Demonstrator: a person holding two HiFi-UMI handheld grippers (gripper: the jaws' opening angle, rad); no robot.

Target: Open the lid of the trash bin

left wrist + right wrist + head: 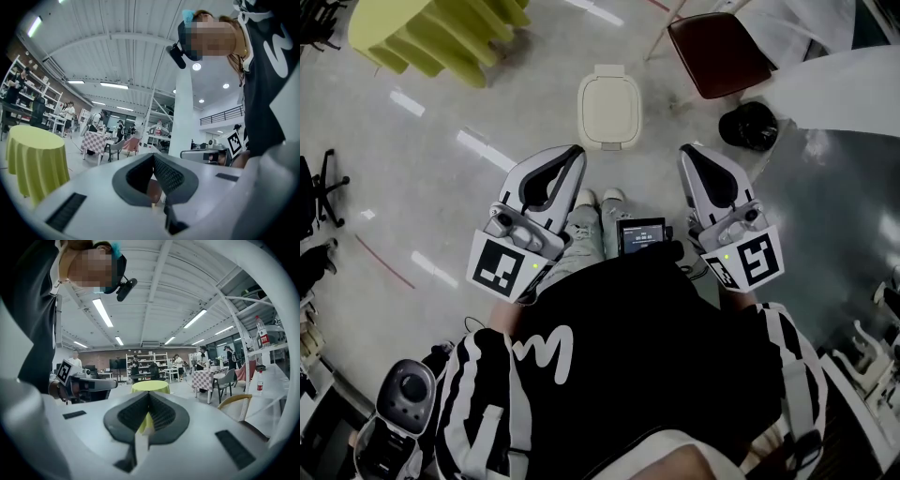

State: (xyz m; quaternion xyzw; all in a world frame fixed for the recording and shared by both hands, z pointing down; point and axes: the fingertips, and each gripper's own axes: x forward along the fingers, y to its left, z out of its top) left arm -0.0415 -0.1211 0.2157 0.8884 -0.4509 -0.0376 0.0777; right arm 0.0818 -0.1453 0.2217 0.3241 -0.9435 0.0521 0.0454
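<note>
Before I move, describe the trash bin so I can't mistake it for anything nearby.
Find the yellow-green table at the head view's top left and the dark red chair at top right. The bin stands on the grey floor between them, straight ahead of the person's shoes. It is the only cream, rounded box, lid shut; the black round object by the chair is smaller.

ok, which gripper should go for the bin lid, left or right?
Left, narrowly. The left gripper ends nearer the trash bin, whose lid is down; the right gripper sits further off to its side. Both are shut, empty, and clear of the bin.
</note>
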